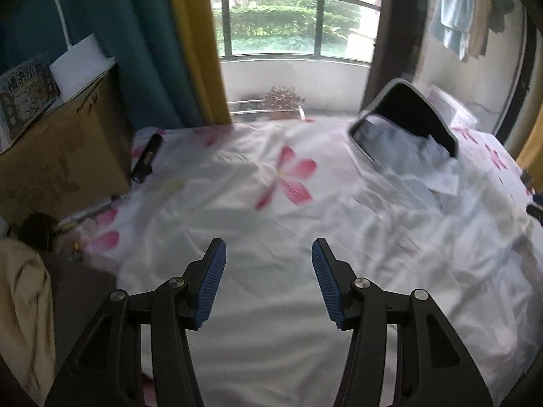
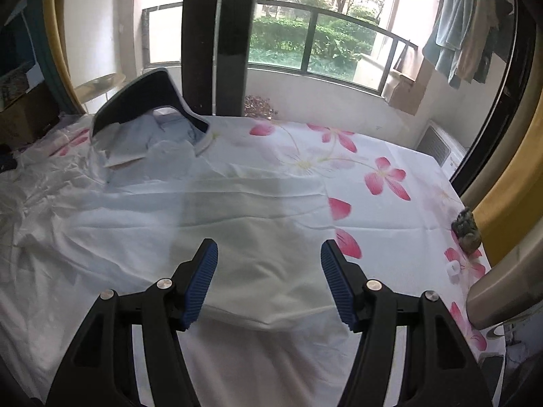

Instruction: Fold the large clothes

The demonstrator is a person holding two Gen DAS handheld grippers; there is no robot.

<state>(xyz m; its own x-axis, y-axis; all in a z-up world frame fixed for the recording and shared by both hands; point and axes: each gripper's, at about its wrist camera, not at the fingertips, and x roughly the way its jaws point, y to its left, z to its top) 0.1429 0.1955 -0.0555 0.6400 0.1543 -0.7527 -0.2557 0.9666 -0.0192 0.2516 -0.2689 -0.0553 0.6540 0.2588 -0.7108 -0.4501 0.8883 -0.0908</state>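
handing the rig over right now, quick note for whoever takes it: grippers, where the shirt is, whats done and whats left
Left gripper: open, nothing between its pads, above the flowered bedsheet.
Right gripper: open, empty, above the lower part of the shirt.
Light blue shirt: spread on the bed, collar toward the window, beside a dark curved chair back. The side to the left in the right wrist view is rumpled; the near hem lies fairly flat.
Done: shirt laid out; no clear fold seen.
Left: smooth the rumpled side, then fold.
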